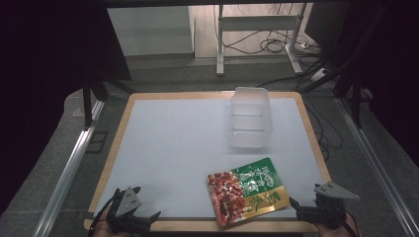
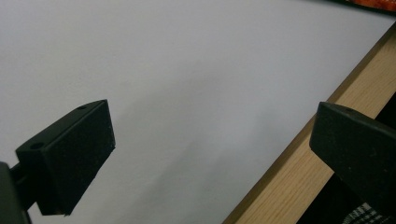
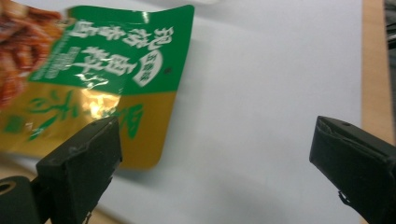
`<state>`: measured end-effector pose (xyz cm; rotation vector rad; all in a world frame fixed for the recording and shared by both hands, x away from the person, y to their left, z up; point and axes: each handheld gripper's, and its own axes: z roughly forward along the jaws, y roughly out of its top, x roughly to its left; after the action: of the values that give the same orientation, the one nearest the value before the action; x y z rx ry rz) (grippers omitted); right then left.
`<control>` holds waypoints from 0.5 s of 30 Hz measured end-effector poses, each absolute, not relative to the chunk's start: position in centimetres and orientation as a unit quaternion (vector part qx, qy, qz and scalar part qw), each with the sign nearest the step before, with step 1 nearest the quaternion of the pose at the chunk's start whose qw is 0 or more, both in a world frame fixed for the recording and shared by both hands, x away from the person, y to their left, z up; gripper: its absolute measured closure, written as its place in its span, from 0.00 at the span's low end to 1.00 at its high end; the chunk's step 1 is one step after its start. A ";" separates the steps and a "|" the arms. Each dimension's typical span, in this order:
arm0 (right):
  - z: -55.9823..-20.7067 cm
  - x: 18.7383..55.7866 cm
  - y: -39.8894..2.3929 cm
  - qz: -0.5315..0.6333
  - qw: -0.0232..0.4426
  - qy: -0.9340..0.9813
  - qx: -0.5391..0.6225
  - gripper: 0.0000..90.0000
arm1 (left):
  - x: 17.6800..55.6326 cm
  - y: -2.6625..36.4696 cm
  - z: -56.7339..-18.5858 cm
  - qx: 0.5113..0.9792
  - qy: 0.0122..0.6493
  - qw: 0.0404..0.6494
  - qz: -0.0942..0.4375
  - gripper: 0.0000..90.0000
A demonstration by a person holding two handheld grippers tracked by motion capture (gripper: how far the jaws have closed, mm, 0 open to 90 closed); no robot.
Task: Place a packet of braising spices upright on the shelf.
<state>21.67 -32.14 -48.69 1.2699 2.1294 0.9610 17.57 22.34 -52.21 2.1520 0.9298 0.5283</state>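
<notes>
The snack pouch (image 1: 247,191) lies flat and askew on the worktop, just ahead and left of my right tongs (image 3: 215,163). Its glossy face shows red food at 1 end, then a green band with white lettering above a gold band, corner slightly curled.

mat (image 1: 168,143) open — tub (image 1: 251,118) blocks far right
</notes>
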 end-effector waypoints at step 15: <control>-49.4 21.6 -33.6 0.380 0.206 0.768 0.473 0.00 | 17.7 22.5 -52.2 0.832 0.366 0.367 0.200 0.00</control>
<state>21.62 -33.63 -49.42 1.3193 2.1394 1.0591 17.65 22.51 -52.19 2.1362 0.9402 0.5127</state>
